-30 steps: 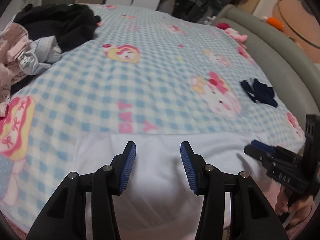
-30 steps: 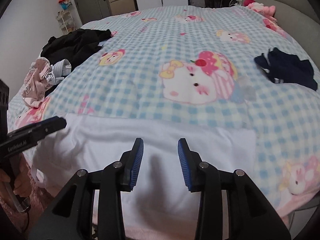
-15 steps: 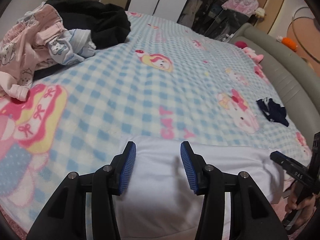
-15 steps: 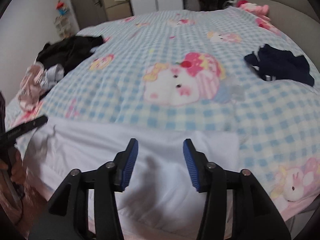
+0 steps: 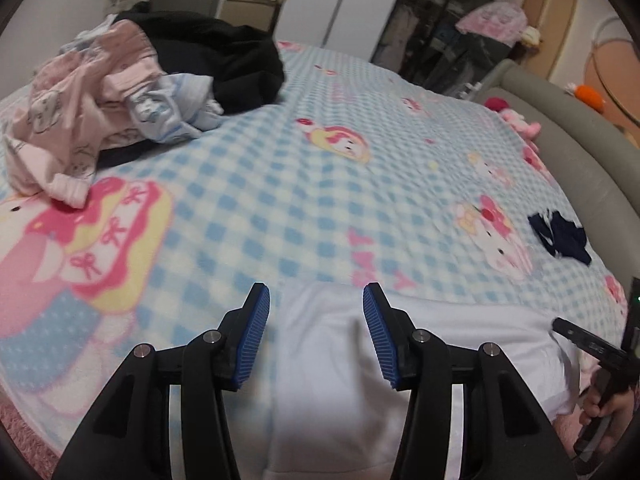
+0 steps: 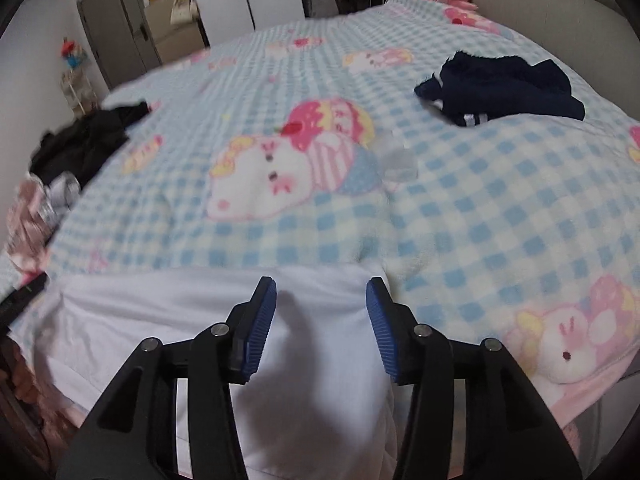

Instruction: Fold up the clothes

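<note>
A white garment (image 5: 340, 380) lies flat along the near edge of the bed and hangs over it. My left gripper (image 5: 316, 300) hovers open above the garment's left end, with the cloth's left edge running between its blue pads (image 5: 256, 320). My right gripper (image 6: 322, 292) stands open over the garment's (image 6: 160, 312) right end, and nothing is pinched between its pads (image 6: 260, 320). In the left wrist view the right gripper (image 5: 588, 344) shows as a black bar at the right edge, with a hand (image 5: 604, 408) below it.
A blue-checked cartoon blanket (image 5: 280, 200) covers the bed. A heap of pink, pale blue and black clothes (image 5: 120, 92) lies at the far left. A crumpled navy garment (image 6: 500, 84) sits at the far right. A grey padded bed frame (image 5: 580, 152) curves along the right.
Both grippers slid outward along the white garment, the left toward its left end and the right toward its right end. The right jaws stand wider than a second ago.
</note>
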`<state>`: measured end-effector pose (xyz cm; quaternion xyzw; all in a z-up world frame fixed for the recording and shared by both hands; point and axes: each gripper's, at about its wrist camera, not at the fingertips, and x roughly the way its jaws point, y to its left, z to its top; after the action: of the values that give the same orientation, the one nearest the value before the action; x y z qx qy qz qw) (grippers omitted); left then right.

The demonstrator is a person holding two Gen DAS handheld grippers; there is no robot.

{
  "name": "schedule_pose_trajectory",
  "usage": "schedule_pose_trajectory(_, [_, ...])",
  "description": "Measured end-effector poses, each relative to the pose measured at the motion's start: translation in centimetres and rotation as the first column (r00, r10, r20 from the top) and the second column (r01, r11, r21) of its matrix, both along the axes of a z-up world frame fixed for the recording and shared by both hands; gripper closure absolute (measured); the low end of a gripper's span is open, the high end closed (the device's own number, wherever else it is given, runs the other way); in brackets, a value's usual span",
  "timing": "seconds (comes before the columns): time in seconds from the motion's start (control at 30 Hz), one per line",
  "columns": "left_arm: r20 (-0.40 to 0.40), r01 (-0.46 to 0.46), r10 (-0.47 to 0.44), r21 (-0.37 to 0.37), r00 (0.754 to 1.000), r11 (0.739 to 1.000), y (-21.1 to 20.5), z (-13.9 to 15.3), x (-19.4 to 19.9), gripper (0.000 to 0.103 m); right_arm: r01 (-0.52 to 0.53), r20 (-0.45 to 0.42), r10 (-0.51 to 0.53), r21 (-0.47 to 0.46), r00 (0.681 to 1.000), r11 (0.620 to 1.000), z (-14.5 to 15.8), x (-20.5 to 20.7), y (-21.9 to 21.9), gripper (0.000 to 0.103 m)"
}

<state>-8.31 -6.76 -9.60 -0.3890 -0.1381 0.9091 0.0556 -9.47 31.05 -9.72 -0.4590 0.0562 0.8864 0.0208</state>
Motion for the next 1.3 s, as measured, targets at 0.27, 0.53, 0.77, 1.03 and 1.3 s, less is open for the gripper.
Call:
schedule_pose_trajectory(0.27, [0.093,-0.071,0.072,-0.023,0.993,0.997,-0.4,-1.6,-0.8,0.053,0.076,0.018,-0.075,-0.097,0.997,0.992,-2.0,0.4,2.7,0.045])
schedule_pose_trajectory(0.53, [-0.052,0.172,-0.169,0.069,0.984,0.983,4.6,2.3,3.5,0.057,0.027,0.036,-0.019,-0.227,0.999,0.973,0.1,5.6,4.0,0.045])
schedule_pose_trajectory(0.77, [0.044,0.349,-0.352,0.060,0.935,0.935,10.1,0.4,4.1,0.062,0.013,0.059,0.005,-0.301,0.998,0.953,-1.4,6.7,3.6,0.038])
schedule_pose_trajectory(1.03, [0.109,0.365,-0.366,0.023,0.924,0.931,11.3,-1.6,5.0,0.061,-0.016,0.095,0.050,-0.329,0.994,0.944,-1.2,7.6,4.1,0.038])
schedule_pose_trajectory(1.3, [0.048,0.373,-0.377,0.084,0.925,0.924,11.0,-0.3,5.5,0.061,-0.015,0.098,0.059,-0.402,0.993,0.916,-2.7,7.8,4.2,0.049])
